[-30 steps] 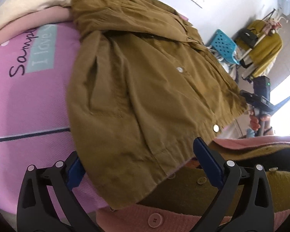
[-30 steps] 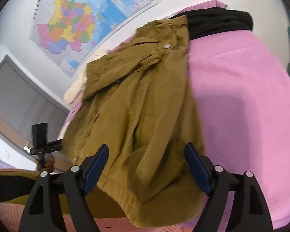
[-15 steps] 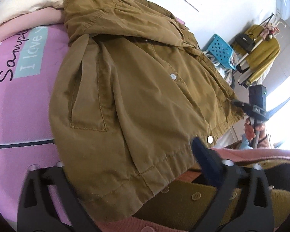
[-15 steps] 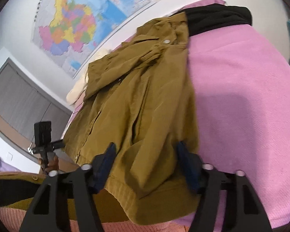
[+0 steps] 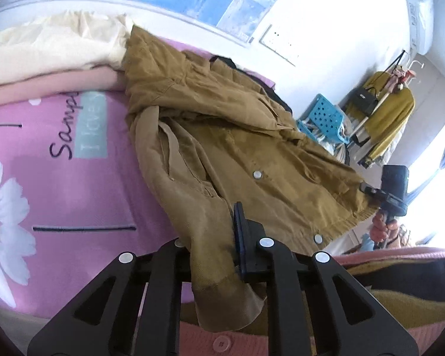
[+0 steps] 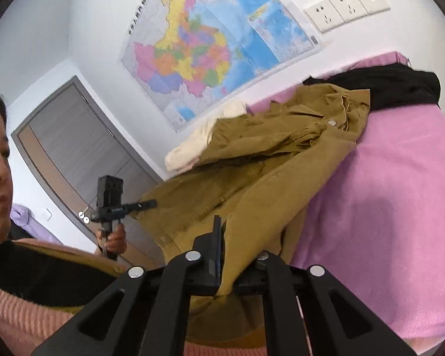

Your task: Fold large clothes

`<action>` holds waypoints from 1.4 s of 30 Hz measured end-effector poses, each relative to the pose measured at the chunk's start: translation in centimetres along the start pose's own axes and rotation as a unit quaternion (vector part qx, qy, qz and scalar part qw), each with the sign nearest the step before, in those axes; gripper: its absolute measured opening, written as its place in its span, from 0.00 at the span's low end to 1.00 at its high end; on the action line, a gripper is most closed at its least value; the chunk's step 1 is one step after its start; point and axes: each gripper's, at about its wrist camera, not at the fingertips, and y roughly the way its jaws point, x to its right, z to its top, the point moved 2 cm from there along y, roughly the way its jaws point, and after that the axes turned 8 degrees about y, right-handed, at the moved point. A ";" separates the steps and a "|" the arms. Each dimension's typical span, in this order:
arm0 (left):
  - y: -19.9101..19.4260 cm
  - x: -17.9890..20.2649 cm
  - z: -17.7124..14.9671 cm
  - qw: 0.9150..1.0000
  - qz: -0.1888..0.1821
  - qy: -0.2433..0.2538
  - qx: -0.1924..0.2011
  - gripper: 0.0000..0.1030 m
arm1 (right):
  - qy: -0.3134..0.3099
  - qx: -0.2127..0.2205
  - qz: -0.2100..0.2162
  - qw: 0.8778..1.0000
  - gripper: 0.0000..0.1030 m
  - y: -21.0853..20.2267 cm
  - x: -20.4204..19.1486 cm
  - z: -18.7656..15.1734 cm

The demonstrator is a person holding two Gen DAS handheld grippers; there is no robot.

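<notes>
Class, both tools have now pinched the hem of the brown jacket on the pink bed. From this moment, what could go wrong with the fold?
1. The left tool holds only a bunched hem corner of the brown jacket; it may slip.
2. The right tool pinches a thin edge; uneven lifting could skew the fold.
3. The jacket's collar end overlaps the black garment, which might drag along.

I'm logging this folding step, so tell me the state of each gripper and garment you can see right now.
Left gripper: shut on the brown jacket's hem.
Right gripper: shut on the brown jacket's hem.
Brown jacket: unfolded, rumpled, near edge lifted.
Black garment: bunched beyond the jacket's collar.
Cream bedding: piled by the wall.
</notes>
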 end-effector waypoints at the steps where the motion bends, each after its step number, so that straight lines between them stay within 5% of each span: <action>1: 0.7 -0.5 -0.3 1.000 0.002 -0.006 -0.011 0.15 | 0.011 -0.005 -0.011 1.000 0.18 0.2 0.9 -0.1; 2: 1.2 -0.8 -0.5 1.000 0.000 -0.010 -0.021 0.15 | 0.025 -0.007 -0.023 0.999 0.39 0.5 1.8 -0.4; 4: 2.7 -1.4 -1.1 0.999 0.004 -0.017 -0.044 0.15 | 0.045 -0.011 -0.060 0.997 0.58 0.8 3.7 -1.0; 8: 3.6 -2.0 -1.6 0.998 0.001 -0.024 -0.060 0.26 | 0.076 -0.030 -0.057 0.995 0.58 1.6 5.5 -2.2; 10: 4.0 -1.9 -2.0 0.997 0.004 -0.011 -0.074 0.51 | 0.082 -0.043 -0.053 0.994 0.59 2.2 5.7 -2.8; 13: 5.4 -1.1 -2.5 0.995 0.006 0.006 -0.104 0.56 | 0.066 -0.060 -0.043 0.995 0.61 3.4 4.7 -3.3; 15: 6.1 -0.7 -2.8 0.993 0.008 0.009 -0.114 0.49 | 0.050 -0.063 -0.036 0.996 0.52 3.5 4.0 -3.3; 16: 6.1 -0.7 -2.7 0.994 0.009 0.004 -0.110 0.31 | 0.049 -0.062 -0.024 0.997 0.29 3.6 3.5 -3.1; 17: 6.0 -1.1 -2.5 0.994 0.008 -0.004 -0.105 0.22 | 0.048 -0.063 -0.012 0.997 0.16 3.5 2.9 -2.9; 19: 5.2 -1.5 -2.1 0.996 -0.003 -0.022 -0.090 0.13 | 0.030 -0.057 -0.020 0.998 0.13 3.5 1.9 -2.6; 28: 1.3 -0.5 1.3 0.999 -0.004 -0.014 -0.030 0.12 | 0.012 0.035 0.006 0.999 0.09 0.3 -1.3 2.4; 42: -0.3 -1.0 8.6 1.000 0.001 0.006 -0.022 0.15 | 0.007 0.085 0.028 0.996 0.09 1.5 -2.5 11.5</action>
